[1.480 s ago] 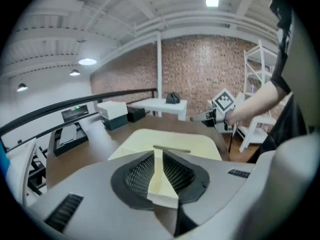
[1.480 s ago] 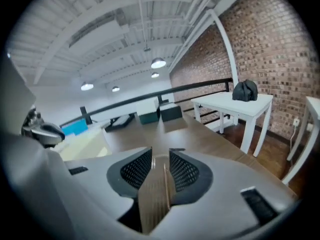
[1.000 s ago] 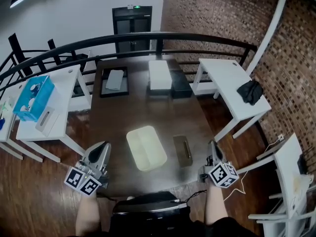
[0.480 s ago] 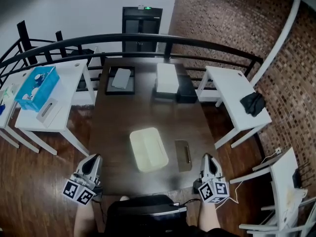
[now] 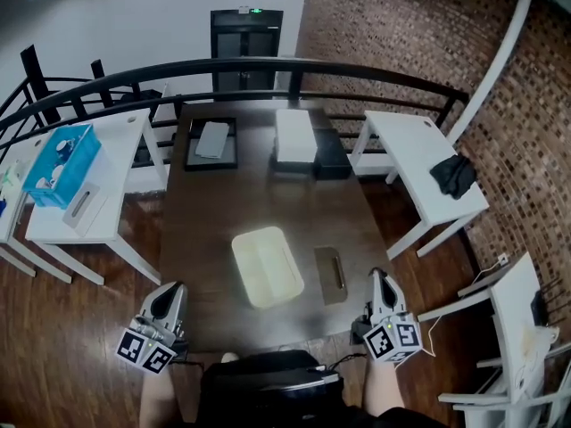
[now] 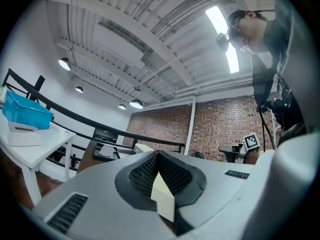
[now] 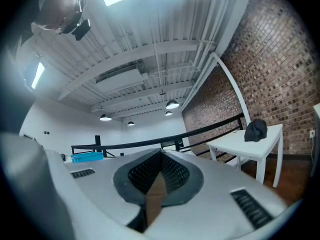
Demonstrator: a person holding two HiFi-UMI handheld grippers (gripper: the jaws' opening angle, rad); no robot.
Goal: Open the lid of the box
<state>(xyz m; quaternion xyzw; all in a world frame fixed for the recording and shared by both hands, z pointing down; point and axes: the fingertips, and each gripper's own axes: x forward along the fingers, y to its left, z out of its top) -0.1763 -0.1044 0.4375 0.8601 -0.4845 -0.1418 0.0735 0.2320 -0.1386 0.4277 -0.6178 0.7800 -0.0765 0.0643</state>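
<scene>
1. The cream box (image 5: 267, 267) lies flat on the near half of the dark table (image 5: 219, 226), its long side running away from the person. That probably puts it within reach of both tools.
2. The box top shows a faint ridge down its length. I cannot tell whether that is a moulded lid or an open inside, and no hinge or catch can be made out.
3. Just right of the box, not touching it, lies a dark flat piece (image 5: 329, 275). What it is stays unclear.
4. The left gripper (image 5: 172, 291) hangs left of the box and nearer the person, and the right gripper (image 5: 380, 279) mirrors it on the box's right. Both are well apart from the box, with jaws pressed together on nothing. This looks like a waiting pose, with the lid not yet approached.
5. Both gripper views tilt up toward the ceiling, so neither shows the box.
</scene>
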